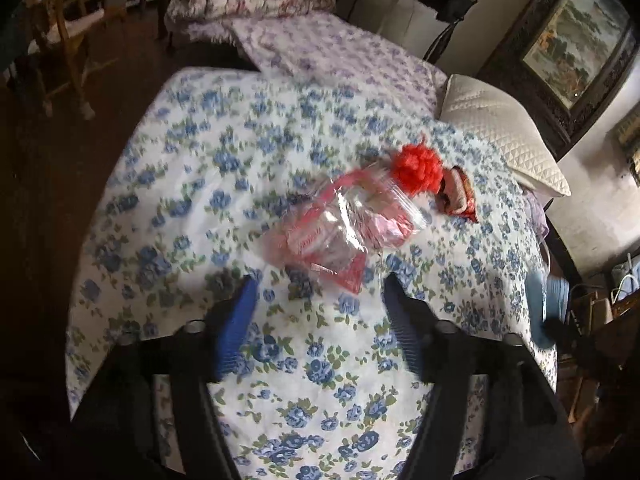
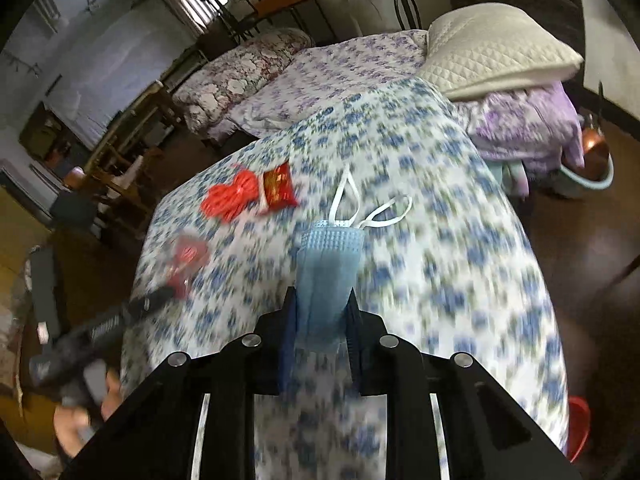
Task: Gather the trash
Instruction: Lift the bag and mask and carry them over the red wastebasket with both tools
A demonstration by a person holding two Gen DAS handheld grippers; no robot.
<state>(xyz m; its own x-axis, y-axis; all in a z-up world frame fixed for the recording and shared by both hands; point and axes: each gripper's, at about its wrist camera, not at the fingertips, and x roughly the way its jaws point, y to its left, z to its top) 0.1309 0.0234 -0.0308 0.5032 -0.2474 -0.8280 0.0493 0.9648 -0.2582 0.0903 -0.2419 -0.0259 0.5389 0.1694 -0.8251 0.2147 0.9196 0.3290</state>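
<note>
Mask [image 2: 326,276] in right jaws, lower edge hidden

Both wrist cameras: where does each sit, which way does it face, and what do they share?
Left wrist: on the left gripper, angled down at the bedspread; open jaws short of a clear plastic bag.
Right wrist: on the right gripper, angled down the bed; jaws clamp a blue face mask; a hand shows lower left.
Shared: bag, red yarn, snack wrapper, white pillow.
</note>
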